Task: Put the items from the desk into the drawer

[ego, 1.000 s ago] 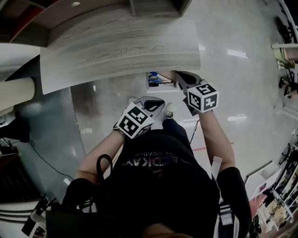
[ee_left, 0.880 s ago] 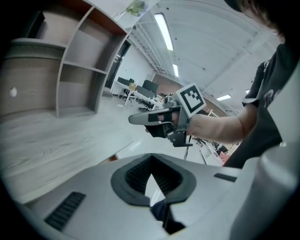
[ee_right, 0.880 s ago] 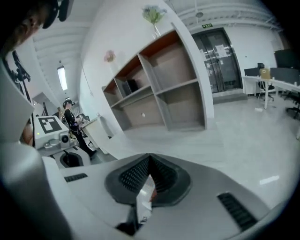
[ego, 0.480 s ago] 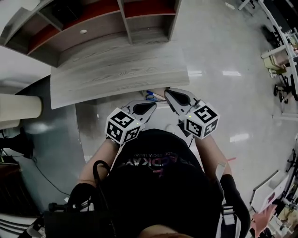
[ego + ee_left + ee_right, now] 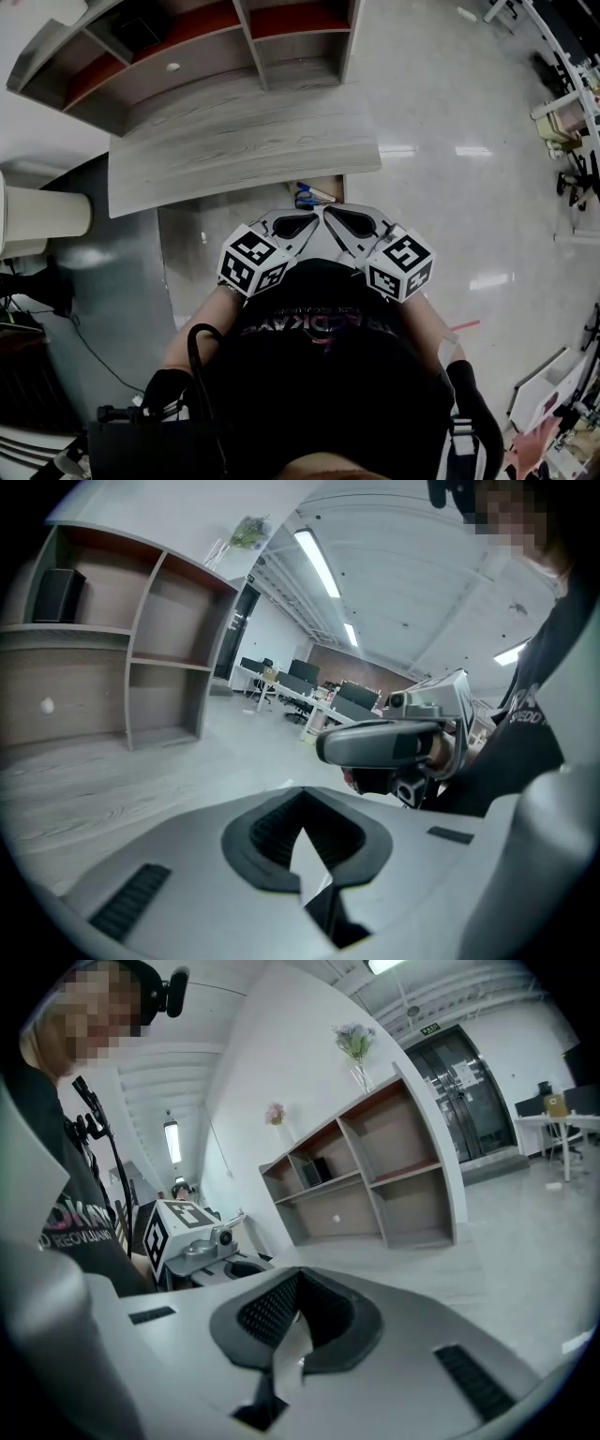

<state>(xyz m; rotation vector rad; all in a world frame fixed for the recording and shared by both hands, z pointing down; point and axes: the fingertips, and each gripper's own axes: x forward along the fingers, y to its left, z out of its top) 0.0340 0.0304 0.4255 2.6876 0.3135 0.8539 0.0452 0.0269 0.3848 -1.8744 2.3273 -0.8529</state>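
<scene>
Head view: person stands at the front edge of the grey wood-grain table (image 5: 244, 141), one hand-held gripper in each hand, both raised in front of the chest and just beside each other. Left hand-held gripper (image 5: 292, 225): jaws clenched, nothing between the pads; its own view confirms this (image 5: 302, 836), with only the ribbed dark pads meeting at the tip. Right hand-held gripper (image 5: 351, 221): likewise clenched and empty, and its own view shows the same (image 5: 291, 1326). The two noses angle toward each other and toward the table edge, close but apart. Marker cubes sit nearest the body, left cube (image 5: 253, 262), right cube (image 5: 401, 265). Drawer (image 5: 335, 187) is pulled out under the table's front edge, just beyond the gripper tips and below them. Blue items (image 5: 305, 195) lie inside it at the left side; what they are is too small to tell. An open shelf unit (image 5: 216, 47) with red-brown backing stands along the far side of the table; in the right gripper view a vase of flowers (image 5: 356, 1054) stands on top of it. Pale glossy floor (image 5: 450, 112) to the right.
</scene>
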